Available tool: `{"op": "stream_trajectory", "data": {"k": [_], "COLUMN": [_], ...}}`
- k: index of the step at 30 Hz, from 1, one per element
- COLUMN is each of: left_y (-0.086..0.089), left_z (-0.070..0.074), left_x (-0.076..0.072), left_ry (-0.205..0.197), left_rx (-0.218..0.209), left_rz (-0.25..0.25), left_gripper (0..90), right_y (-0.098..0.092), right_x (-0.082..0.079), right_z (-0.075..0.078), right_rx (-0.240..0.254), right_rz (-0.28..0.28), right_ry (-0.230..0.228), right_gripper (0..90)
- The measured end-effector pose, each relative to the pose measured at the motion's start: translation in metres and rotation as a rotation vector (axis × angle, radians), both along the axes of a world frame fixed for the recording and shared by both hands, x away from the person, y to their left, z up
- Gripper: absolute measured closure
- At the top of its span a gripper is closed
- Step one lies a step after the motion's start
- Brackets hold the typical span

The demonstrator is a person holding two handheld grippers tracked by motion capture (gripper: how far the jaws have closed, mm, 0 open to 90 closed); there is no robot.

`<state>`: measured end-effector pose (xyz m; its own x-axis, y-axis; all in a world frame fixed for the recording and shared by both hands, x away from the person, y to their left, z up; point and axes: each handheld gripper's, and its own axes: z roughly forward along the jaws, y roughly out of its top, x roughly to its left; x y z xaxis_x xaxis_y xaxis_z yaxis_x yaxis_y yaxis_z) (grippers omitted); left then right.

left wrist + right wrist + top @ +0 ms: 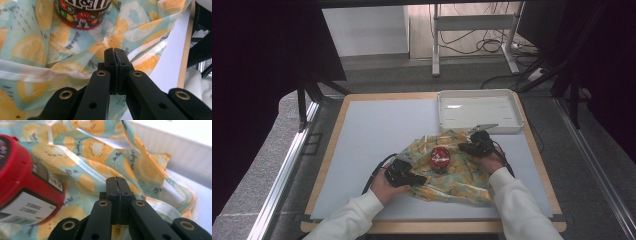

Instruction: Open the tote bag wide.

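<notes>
A cloth [457,177] printed with orange and lemon slices lies crumpled on the grey mat [377,130]. A red M&M's can [440,159] stands on it. My left gripper [419,179] rests at the cloth's near left edge, pointing right, jaws shut. In the left gripper view its tips [115,51] sit pressed together just over the cloth [32,50], with the can [82,15] ahead. My right gripper [462,146] is at the cloth's far right corner, pointing left. Its jaws [116,180] are shut above the cloth [100,152], and the can [22,187] is close at the left.
A shallow white tray [482,129] stands at the back right of the table, right behind the cloth; its wall [185,152] is close to my right gripper. The table's wooden edge [432,226] runs along the front. Bare mat lies to the left.
</notes>
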<state>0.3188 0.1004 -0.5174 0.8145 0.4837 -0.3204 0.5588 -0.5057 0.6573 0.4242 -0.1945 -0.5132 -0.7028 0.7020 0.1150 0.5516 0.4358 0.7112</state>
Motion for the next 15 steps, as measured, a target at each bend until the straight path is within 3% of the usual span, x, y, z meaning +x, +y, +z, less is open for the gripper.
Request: {"op": "stream_trajectory", "data": {"k": [8,15], "left_y": [0.012,0.025], "left_z": [0.019,0.031], "left_x": [-0.004,-0.005], "left_ry": [-0.091,-0.127], "left_rx": [-0.069,-0.122], "left_rz": [0.04,0.08], "left_gripper": [90.0,90.0], "right_y": [0.0,0.0], "right_x": [-0.011,-0.019], "right_z": [0.021,0.031], "right_rx": [0.057,0.075], "right_rz": [0.02,0.033], "right_ry": [-0.063,-0.091], "right_gripper": [89.4,89.4]}}
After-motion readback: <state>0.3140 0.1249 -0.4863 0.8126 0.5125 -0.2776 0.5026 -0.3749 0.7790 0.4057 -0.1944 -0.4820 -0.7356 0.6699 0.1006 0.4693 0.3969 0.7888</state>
